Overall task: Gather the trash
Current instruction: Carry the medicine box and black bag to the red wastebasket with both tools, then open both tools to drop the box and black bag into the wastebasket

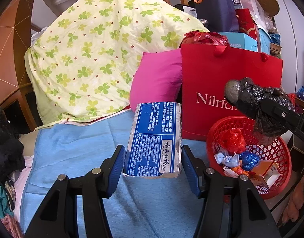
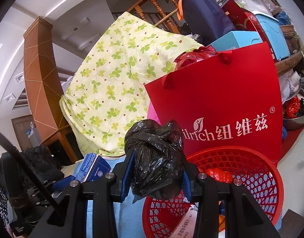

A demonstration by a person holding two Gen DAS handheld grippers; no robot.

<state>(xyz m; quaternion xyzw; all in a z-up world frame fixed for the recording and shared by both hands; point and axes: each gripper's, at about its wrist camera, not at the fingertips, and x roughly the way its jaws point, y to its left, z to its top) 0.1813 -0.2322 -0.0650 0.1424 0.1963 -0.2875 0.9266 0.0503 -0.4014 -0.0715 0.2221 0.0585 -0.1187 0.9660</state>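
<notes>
A blue and silver carton (image 1: 153,138) printed with white text sticks out forward from my left gripper (image 1: 152,166); the blue pads sit against its two long sides, shut on it, over a blue cloth (image 1: 72,150). My right gripper (image 2: 156,172) is shut on a knotted black plastic bag (image 2: 155,158) and holds it above the near rim of a red mesh basket (image 2: 251,158). In the left wrist view that bag (image 1: 255,101) hangs over the basket (image 1: 278,154), which holds a red bag, blue wrappers and an orange box. The carton (image 2: 92,166) also shows at the left of the right wrist view.
A tall red paper bag (image 1: 231,79) stands just behind the basket, with a pink pillow (image 1: 157,83) to its left. A clover-print quilt (image 1: 102,49) is piled at the back. Dark clothing (image 1: 5,142) lies at the left edge. Boxes and bags are stacked at the far right.
</notes>
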